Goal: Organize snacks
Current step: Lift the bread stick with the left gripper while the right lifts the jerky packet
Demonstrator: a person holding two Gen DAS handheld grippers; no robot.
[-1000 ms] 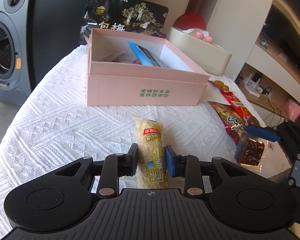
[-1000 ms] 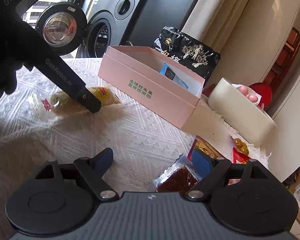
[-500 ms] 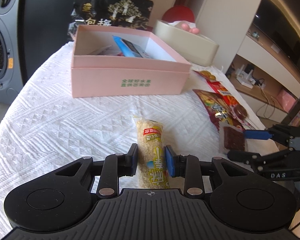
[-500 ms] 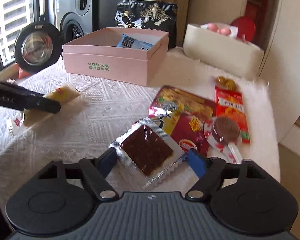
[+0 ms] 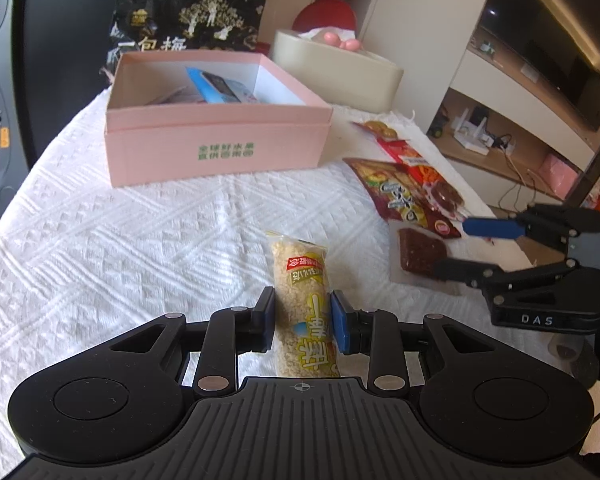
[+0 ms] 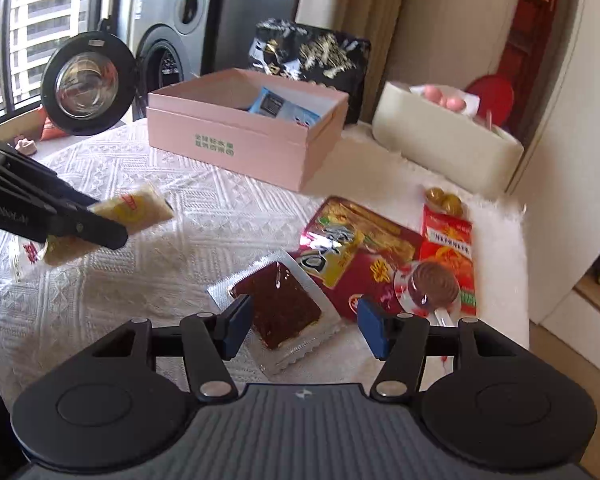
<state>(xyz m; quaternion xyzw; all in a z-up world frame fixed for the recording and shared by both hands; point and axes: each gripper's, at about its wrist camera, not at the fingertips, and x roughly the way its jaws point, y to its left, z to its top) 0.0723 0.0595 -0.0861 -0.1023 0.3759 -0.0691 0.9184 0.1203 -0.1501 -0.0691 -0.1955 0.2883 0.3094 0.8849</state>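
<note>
Two grippers, two snacks. Left gripper (image 5: 302, 322) pinches the rice-cracker bar (image 5: 303, 304) across its width, pads pressed on both long sides. Right wrist view shows the bar lifted off the white tablecloth (image 6: 188, 200), short of the pink box (image 5: 216, 136) and to its left. Right gripper (image 6: 300, 326) is closing round the dark brown sachet (image 6: 278, 304); the left pad sits at the packet's edge, the right pad stands off it, so no pinch yet. Sachet lies flat on the cloth, nearer the camera than the pink box, touching the red-and-yellow packet (image 6: 352, 252).

Handling, as a guess: bar is light, crisp inside, film wrapper slick — a firm squeeze could crush it, so a mid-body hold w/ modest pressure looks right. Sachet is thin, floppy and flat; little to bite on. Best taken by the crimped foil edge or across the slab itself, jaws tilted low to get under it.

Views differ. Left wrist cam shows the pinch on the bar close up and the right gripper (image 5: 472, 250) side-on, one finger above the sachet (image 5: 422, 250), one at cloth level — but not whether the bar is clear of the cloth. Right wrist cam settles that, and adds a lollipop (image 6: 436, 284) and gold coins (image 6: 444, 200) right of the sachet.
</note>
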